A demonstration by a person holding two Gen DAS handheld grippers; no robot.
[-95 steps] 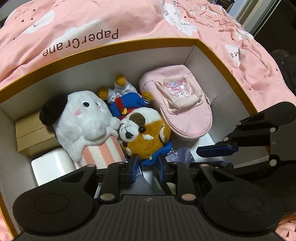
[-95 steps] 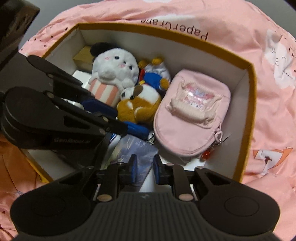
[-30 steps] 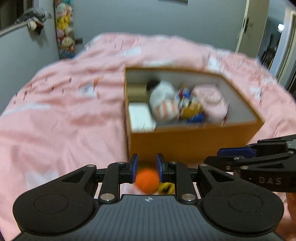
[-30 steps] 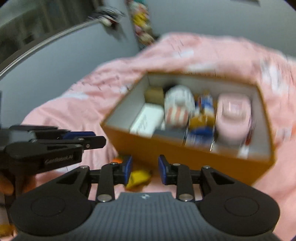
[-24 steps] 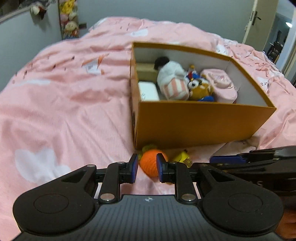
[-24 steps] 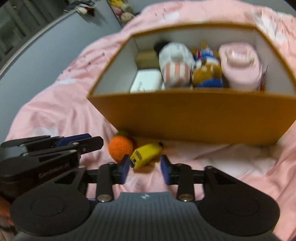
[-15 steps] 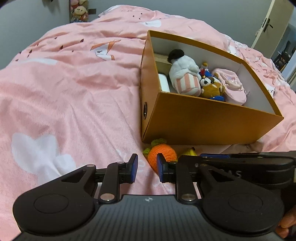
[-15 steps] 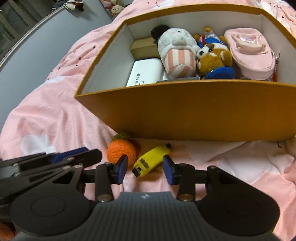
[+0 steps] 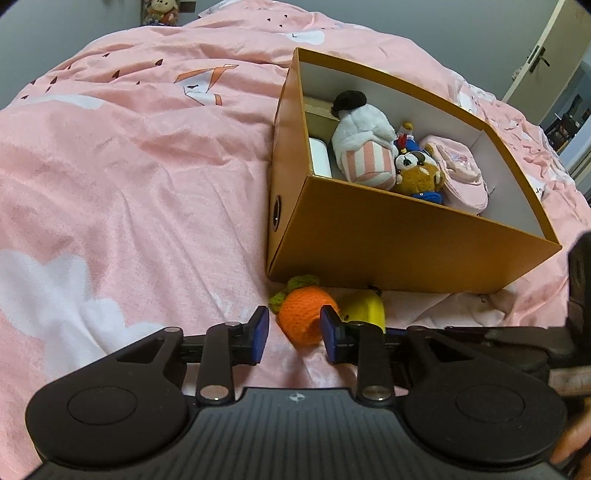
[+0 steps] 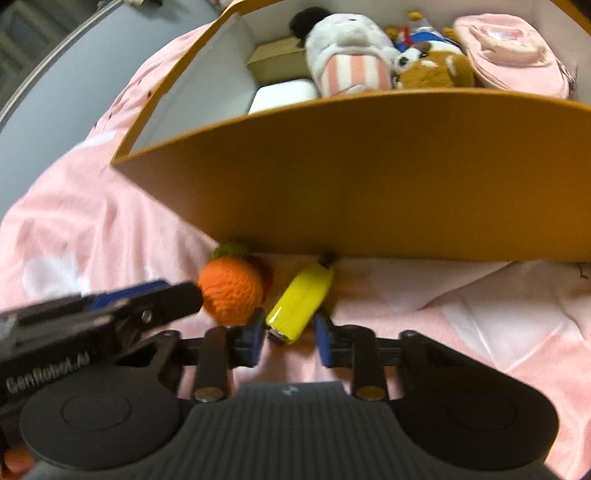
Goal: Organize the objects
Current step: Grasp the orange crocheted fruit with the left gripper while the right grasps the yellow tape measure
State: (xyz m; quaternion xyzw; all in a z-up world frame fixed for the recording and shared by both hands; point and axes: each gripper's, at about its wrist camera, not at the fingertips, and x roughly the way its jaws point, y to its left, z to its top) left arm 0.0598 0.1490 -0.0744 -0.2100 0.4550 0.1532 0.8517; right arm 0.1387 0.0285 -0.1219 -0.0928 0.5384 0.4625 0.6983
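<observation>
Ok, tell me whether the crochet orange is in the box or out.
Out. The crochet orange lies on the pink bedspread before the orange box wall, beside the yellow banana.

The whole scene sat on a bed covered with a pink duvet (image 9: pixel 140 155), all wrinkled, printed with white clouds (image 9: pixel 55 295), little dark triangles and an orange-and-white paper crane (image 9: pixel 208 83). Behind the far edge of the bed there was a plain grey wall (image 9: pixel 424 22), with a couple of plush toys (image 9: pixel 162 9) stacked up at the top left. Off to the upper right stood a pale door with a lever handle (image 9: pixel 539 61), and a darker opening beside it. Lighting was dim and warm, kinda evening-indoor. In the right wrist view a grey wall (image 10: pixel 55 92) ran along the bed's left side.
</observation>
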